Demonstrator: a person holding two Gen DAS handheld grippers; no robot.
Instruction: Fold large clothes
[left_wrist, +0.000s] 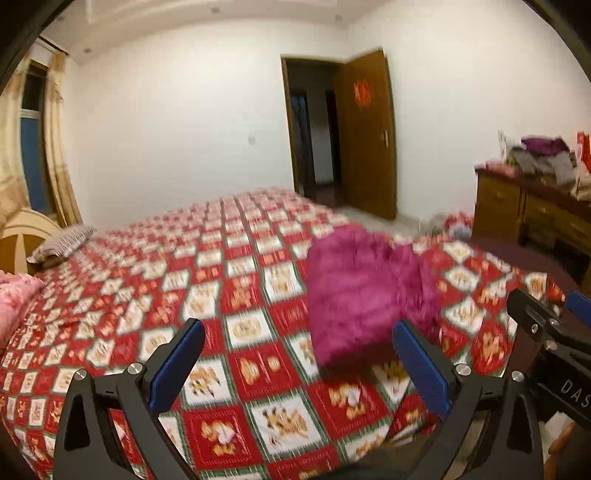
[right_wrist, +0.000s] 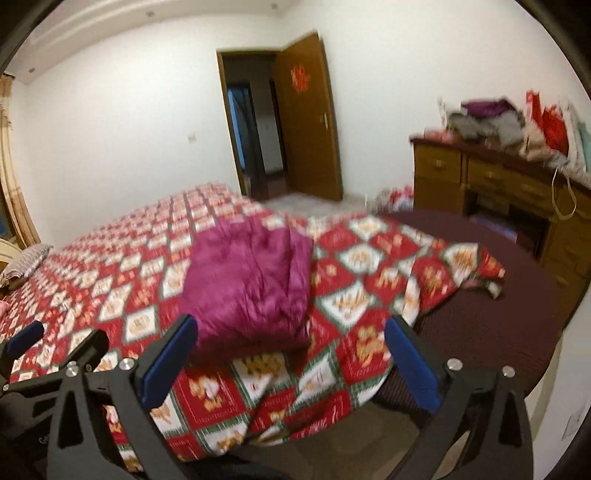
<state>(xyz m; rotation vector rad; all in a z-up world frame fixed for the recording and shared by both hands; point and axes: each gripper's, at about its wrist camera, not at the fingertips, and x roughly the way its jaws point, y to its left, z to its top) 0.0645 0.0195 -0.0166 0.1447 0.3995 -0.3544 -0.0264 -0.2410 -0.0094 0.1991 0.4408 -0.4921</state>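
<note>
One magenta padded jacket (right_wrist: 251, 288), already folded into a compact squarish bundle, lying near the foot of the bed on the red-and-white patterned bedspread (right_wrist: 110, 280). Judged from that tidy shape, folding of this garment essentially finished; nothing left but perhaps squaring the edges or setting the bundle aside. No other loose garment visible on the bed; a heap of mixed clothing (right_wrist: 480, 122) on the wooden dresser (right_wrist: 480, 173) possibly still to do, though too blurred to tell.

Both tools empty. Left gripper (left_wrist: 299, 363) spread wide, blue pads apart with only bedspread showing between them. Right gripper (right_wrist: 291, 358) likewise at full spread, gripping nothing, hovering just short of the bundle's near edge without touching it.

Jacket fabric glossy and slightly crinkled, quilted, puffy, soft-cornered, likely springy enough to loosen if nudged. Bedspread thin and flat, printed in diamond checks, rumpled and turned back at the foot corner over a dark maroon mattress cover (right_wrist: 498, 295). Striped pillow (left_wrist: 62, 243) far up at the head.
</note>
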